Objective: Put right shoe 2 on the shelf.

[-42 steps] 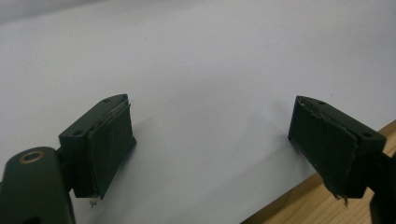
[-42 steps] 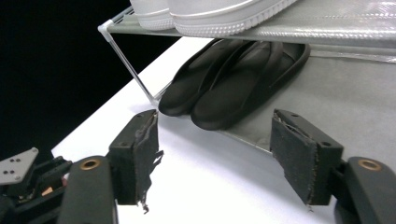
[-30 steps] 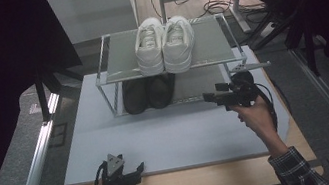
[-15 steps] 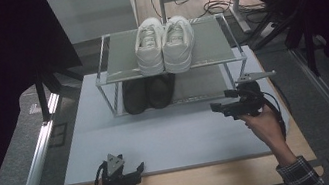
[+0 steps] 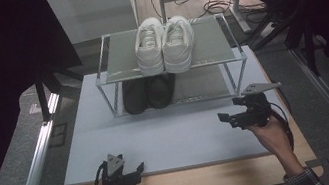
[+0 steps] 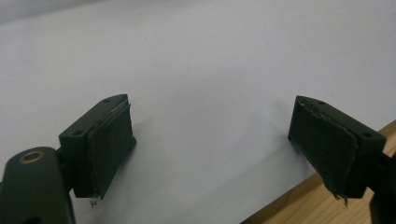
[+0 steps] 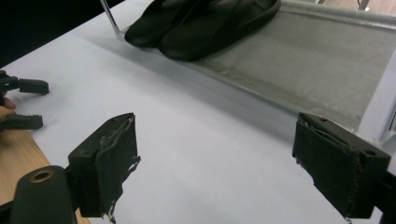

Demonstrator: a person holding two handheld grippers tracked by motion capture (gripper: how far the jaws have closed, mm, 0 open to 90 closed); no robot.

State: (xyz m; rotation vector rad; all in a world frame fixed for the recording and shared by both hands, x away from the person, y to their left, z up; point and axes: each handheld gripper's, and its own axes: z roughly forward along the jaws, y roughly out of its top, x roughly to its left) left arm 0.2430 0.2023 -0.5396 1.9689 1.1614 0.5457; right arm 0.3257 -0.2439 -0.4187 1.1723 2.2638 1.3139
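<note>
A pair of white sneakers (image 5: 164, 44) stands on the top tier of a metal shoe rack (image 5: 235, 60). A pair of black shoes (image 5: 147, 93) (image 7: 205, 23) sits on its lower mesh shelf (image 7: 303, 60). My right gripper (image 5: 226, 120) (image 7: 217, 123) hovers low over the white mat, right of centre and in front of the rack. It points left; its jaws have just been opening and stand open with nothing between them. At the mat's front edge my left gripper (image 5: 125, 170) (image 6: 212, 107) rests open and empty.
The white mat (image 5: 179, 130) covers most of the wooden table (image 5: 193, 184), whose bare strip runs along the front. Aluminium rails (image 5: 32, 165) flank both sides. The left gripper (image 7: 23, 102) appears at the left edge of the right gripper view.
The right gripper has drawn back from the rack toward the front of the table and sunk lower. The left gripper has stayed put.
</note>
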